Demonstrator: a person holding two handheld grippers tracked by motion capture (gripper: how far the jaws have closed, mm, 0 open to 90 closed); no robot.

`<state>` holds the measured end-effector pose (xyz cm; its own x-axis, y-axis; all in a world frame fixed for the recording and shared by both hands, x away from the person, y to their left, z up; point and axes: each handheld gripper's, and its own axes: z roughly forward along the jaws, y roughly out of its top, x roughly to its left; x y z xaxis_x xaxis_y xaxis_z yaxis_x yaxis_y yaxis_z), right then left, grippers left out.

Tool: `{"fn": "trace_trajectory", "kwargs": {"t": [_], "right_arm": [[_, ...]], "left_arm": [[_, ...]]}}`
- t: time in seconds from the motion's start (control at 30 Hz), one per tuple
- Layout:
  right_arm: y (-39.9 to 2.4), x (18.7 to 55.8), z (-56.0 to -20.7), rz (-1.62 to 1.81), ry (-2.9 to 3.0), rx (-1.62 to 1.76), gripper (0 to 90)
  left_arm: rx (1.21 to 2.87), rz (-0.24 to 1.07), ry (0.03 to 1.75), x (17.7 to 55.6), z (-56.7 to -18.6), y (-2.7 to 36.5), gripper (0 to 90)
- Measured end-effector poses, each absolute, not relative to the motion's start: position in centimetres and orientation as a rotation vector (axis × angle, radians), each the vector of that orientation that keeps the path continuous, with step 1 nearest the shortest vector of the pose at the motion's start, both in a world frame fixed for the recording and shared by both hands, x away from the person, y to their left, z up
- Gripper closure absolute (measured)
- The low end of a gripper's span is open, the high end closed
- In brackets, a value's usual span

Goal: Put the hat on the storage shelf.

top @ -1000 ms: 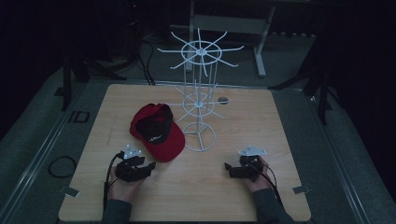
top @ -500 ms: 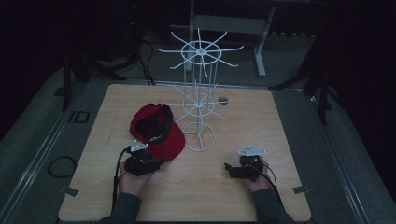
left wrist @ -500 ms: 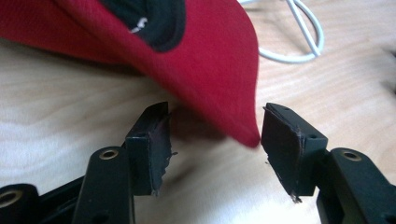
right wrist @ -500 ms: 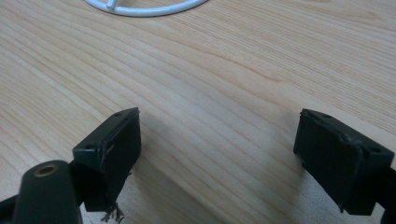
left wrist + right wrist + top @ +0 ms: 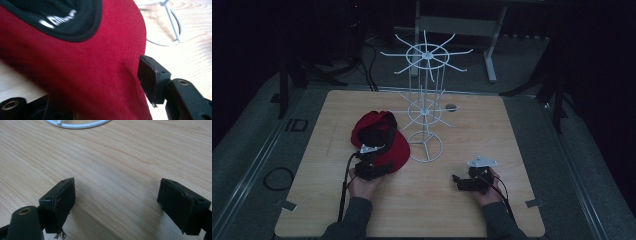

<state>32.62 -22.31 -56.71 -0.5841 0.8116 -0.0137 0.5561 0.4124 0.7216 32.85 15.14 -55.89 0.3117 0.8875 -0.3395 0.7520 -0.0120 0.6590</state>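
A red cap [image 5: 377, 132] with a black inner band lies on the wooden table [image 5: 512, 125], left of a white wire rack [image 5: 426, 100]. My left gripper [image 5: 382, 162] is at the cap's near brim. In the left gripper view the red brim [image 5: 87, 62] lies between the jaws, covering the left one; the right fingertip [image 5: 152, 80] stands at the brim's edge. These jaws have just been closing, and I see no firm pinch. My right gripper [image 5: 458, 181] rests low over bare wood at the front right. Its jaws [image 5: 125, 202] are wide apart with nothing between them.
The rack's round base [image 5: 426, 146] stands just right of the cap and shows as a white ring [image 5: 77, 125] ahead of the right gripper. A small dark round thing [image 5: 451, 106] lies behind the rack. Dark floor and cables surround the table.
My left gripper has moved right and forward to the cap's brim, which now lies between its jaws. The right gripper has stayed put.
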Motion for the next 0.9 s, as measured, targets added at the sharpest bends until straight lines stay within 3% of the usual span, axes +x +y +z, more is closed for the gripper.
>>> {"fn": "trace_trajectory", "kwargs": {"t": [0.2,0.37,0.7,0.8,0.9], "right_arm": [[-22.3,32.6,-56.7,0.976,2.311,1.176,14.7],[-22.3,32.6,-56.7,0.976,2.311,1.177,14.7],[-22.3,32.6,-56.7,0.976,2.311,1.176,14.7],[-22.3,32.6,-56.7,0.976,2.311,1.176,14.7],[-22.3,32.6,-56.7,0.976,2.311,1.177,14.7]], "left_arm": [[1.783,0.212,1.473,33.3,-56.2,14.3,51.2],[1.76,0.213,1.464,33.1,-56.0,14.4,64.1],[1.75,0.213,1.459,32.8,-55.5,16.0,69.4],[1.693,0.23,1.454,32.6,-54.9,17.2,82.5],[1.759,0.287,1.421,32.5,-54.3,17.1,84.2]]}}
